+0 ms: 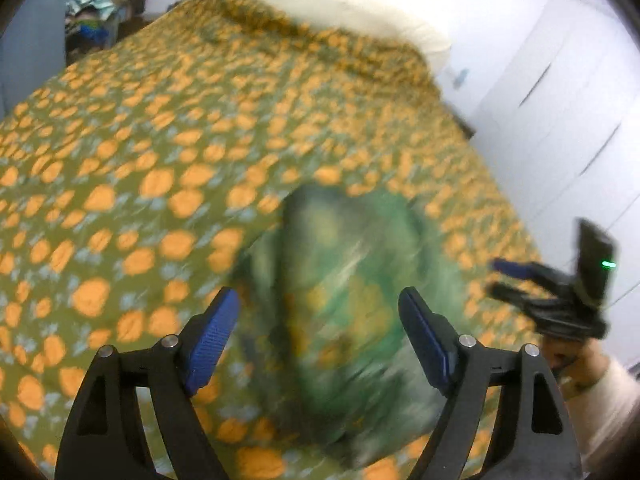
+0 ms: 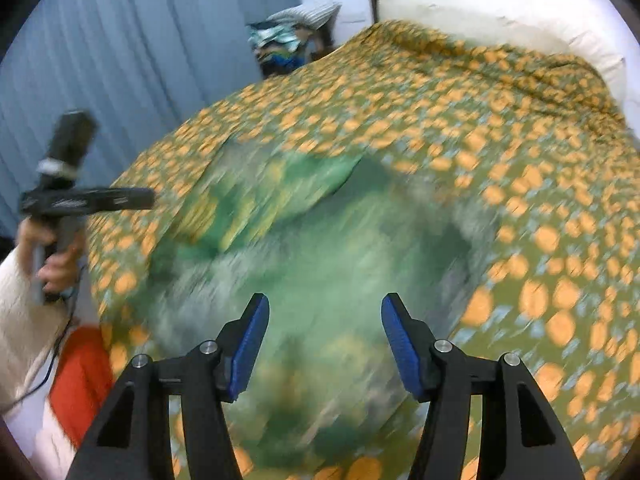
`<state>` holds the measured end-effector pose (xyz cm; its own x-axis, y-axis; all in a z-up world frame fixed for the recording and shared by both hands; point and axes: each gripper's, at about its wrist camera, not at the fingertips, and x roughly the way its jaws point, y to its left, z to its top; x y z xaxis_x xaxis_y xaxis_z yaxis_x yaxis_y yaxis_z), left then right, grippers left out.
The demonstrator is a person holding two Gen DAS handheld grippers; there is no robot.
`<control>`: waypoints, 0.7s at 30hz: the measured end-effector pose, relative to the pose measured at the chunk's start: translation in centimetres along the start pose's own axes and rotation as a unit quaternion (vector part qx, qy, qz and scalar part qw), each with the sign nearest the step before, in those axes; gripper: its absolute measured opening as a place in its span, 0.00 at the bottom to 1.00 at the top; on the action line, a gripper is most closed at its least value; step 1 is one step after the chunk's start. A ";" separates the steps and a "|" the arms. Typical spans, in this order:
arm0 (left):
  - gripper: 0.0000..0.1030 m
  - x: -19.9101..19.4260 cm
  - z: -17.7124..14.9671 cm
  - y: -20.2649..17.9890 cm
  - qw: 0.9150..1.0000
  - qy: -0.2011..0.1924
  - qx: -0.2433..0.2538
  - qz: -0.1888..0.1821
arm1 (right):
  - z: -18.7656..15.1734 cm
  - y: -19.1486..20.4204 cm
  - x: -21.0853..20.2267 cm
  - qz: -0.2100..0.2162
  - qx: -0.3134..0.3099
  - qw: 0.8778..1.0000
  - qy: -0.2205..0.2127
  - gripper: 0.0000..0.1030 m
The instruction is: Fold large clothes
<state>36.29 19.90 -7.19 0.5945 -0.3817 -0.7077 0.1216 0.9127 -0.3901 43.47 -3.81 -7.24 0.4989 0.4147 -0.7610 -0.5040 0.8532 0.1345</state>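
A green patterned garment (image 1: 344, 304) lies in a crumpled heap on the bed's olive and orange bedspread (image 1: 160, 140), blurred by motion. My left gripper (image 1: 320, 332) is open and empty, held above the garment's near part. My right gripper (image 2: 324, 340) is open and empty above the same garment (image 2: 320, 248). The right gripper also shows at the right edge of the left wrist view (image 1: 500, 276). The left gripper shows at the left of the right wrist view (image 2: 148, 198), beside the bed edge.
A white pillow (image 1: 340, 0) lies at the head of the bed. A pile of clothes (image 2: 288, 44) sits beyond the bed's far corner. Blue curtains (image 2: 140, 40) hang at the left. White cabinet doors (image 1: 560, 100) stand right of the bed. A red item (image 2: 80, 380) lies by the bed edge.
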 end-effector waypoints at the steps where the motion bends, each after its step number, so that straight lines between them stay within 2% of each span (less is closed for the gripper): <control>1: 0.80 1.0 0.5 -0.9 1.000 -0.002 0.003 -0.004 | 1.3 -0.7 1.1 -0.003 0.010 1.000 0.000 0.57; 4: 0.80 4.6 0.1 -1.2 1.000 0.015 -0.006 0.010 | 3.8 -2.3 5.4 0.009 0.054 0.998 0.020 0.57; 7: 0.81 9.9 -0.8 1.6 0.993 0.047 -0.081 0.078 | 3.6 -2.3 10.0 0.026 0.067 0.996 0.053 0.57; 8: 0.82 11.6 -1.6 3.6 0.987 0.066 -0.127 0.078 | 3.2 -2.6 11.6 0.028 0.078 0.994 0.065 0.58; 10: 0.84 13.7 -3.0 5.6 0.982 0.080 -0.161 0.066 | 1.5 -3.0 14.1 0.024 0.090 0.993 0.075 0.59; 12: 0.87 13.8 -3.5 5.4 0.985 0.072 -0.138 0.073 | 0.6 -2.9 15.2 0.022 0.082 0.994 0.067 0.59; 15: 0.89 13.6 -3.5 4.8 0.988 0.071 -0.110 0.085 | 0.7 -3.2 15.3 0.023 0.083 0.995 0.050 0.59; 17: 0.96 13.5 -3.4 4.5 0.988 0.072 -0.097 0.100 | 0.9 -2.6 14.0 0.017 0.064 0.997 0.045 0.58; 21: 0.97 13.9 -4.0 6.4 0.985 0.081 -0.137 0.066 | -0.6 -0.4 8.1 0.009 0.016 1.000 0.015 0.58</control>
<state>42.12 19.84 -21.90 0.4535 -0.3011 -0.8388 -0.1811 0.8904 -0.4175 47.26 -1.01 -13.86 0.4679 0.4204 -0.7774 -0.4893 0.8558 0.1682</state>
